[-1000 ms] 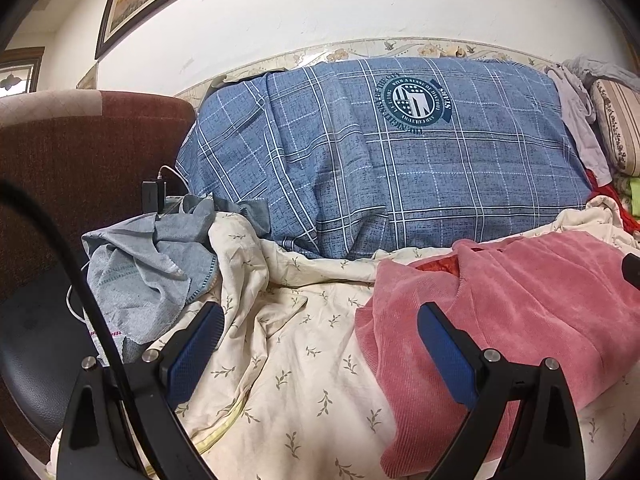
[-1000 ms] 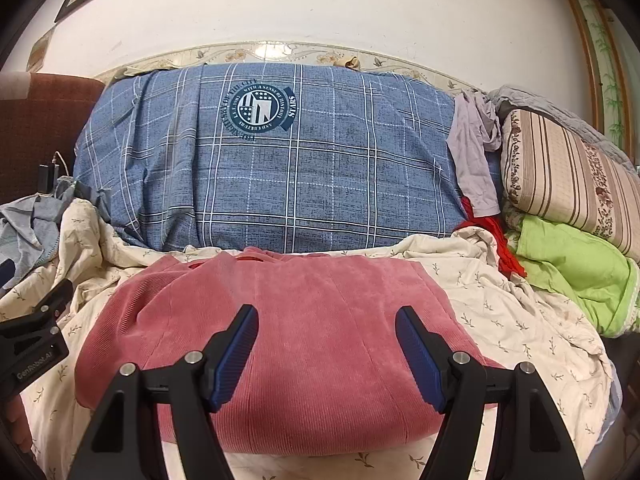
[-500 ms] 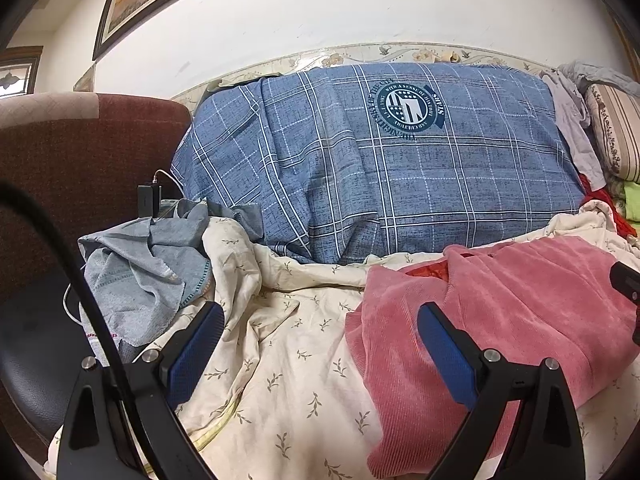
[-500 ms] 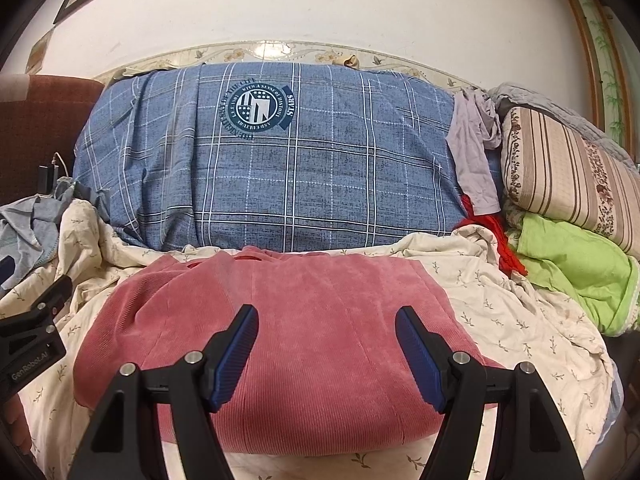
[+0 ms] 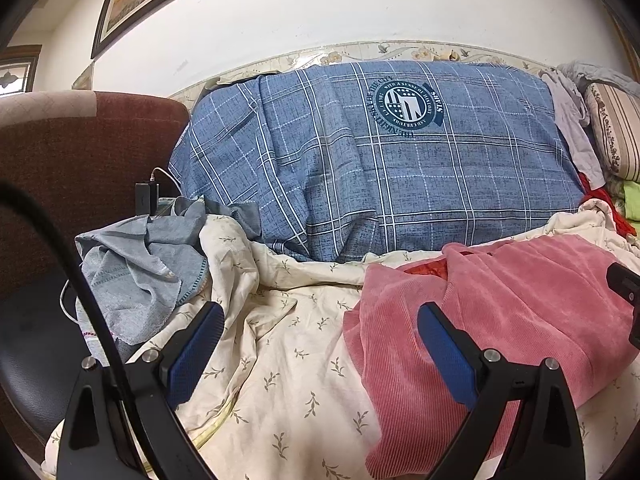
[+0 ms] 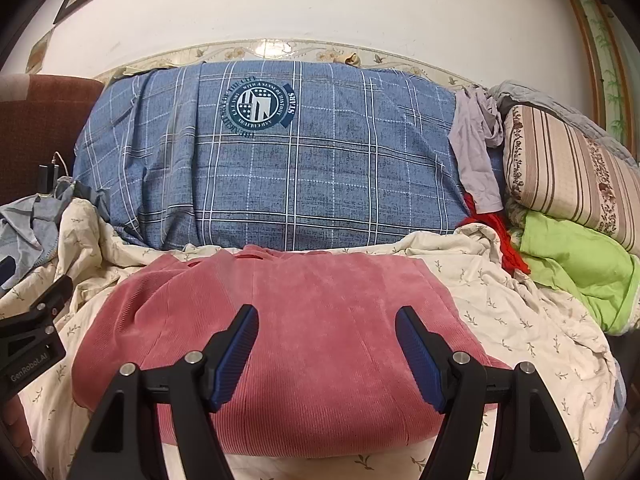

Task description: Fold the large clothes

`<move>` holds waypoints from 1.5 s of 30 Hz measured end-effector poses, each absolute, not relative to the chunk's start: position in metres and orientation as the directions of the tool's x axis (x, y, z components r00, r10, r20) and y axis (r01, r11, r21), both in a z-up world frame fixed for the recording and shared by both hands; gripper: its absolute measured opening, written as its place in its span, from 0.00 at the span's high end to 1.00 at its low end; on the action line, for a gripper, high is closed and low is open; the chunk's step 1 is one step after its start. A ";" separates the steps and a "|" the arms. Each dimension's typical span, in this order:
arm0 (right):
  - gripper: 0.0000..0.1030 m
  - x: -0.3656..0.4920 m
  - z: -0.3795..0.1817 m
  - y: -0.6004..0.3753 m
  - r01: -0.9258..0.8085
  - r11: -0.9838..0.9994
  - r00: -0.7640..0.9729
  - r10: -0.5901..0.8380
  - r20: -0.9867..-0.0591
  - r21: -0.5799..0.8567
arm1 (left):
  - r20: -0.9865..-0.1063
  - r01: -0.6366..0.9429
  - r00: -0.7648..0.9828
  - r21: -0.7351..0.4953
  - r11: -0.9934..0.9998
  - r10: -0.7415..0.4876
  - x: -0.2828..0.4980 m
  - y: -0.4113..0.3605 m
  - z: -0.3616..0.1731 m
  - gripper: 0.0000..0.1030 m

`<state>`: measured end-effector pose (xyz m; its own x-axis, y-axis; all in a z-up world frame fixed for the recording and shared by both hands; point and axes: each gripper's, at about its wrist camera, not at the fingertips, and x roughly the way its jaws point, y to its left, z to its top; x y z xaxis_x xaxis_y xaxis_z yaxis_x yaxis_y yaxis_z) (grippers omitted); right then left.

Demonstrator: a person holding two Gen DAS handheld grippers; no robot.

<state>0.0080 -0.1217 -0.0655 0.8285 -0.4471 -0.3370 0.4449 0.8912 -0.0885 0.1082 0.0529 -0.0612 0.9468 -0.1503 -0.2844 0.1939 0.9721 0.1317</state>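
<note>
A cream bedsheet printed with small leaf sprigs is lying rumpled across the bed, and a big blue plaid quilt with a round navy emblem is sitting bundled along the wall behind it. In front of that quilt, a pink ribbed corduroy garment is resting on the sheet, bunched into a broad mound with its far edge touching the plaid bundle. To the right, a striped floral pillow is sitting on top of a lime green cloth. On the left, a crumpled grey-blue cloth is lying beside a dark red armchair. The right gripper is hovering over the pink garment with its blue pads standing apart and nothing between them. The left gripper is hanging over the sheet at the garment's left edge, its pads also wide apart and gripping nothing.
</note>
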 end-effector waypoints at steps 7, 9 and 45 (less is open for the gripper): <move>0.28 0.012 -0.069 -0.122 0.441 0.893 0.827 -0.444 -0.346 -0.092 | -0.294 0.198 0.943 0.128 0.972 -0.154 0.112 0.052 -0.065 0.06; 0.28 0.013 -0.070 -0.122 0.439 0.894 0.826 -0.441 -0.350 -0.090 | -0.297 0.197 0.943 0.129 0.972 -0.152 0.113 0.052 -0.066 0.06; 0.28 0.019 -0.076 -0.131 0.446 0.890 0.820 -0.447 -0.358 -0.088 | -0.299 0.206 0.940 0.117 0.971 -0.164 0.116 0.044 -0.067 0.06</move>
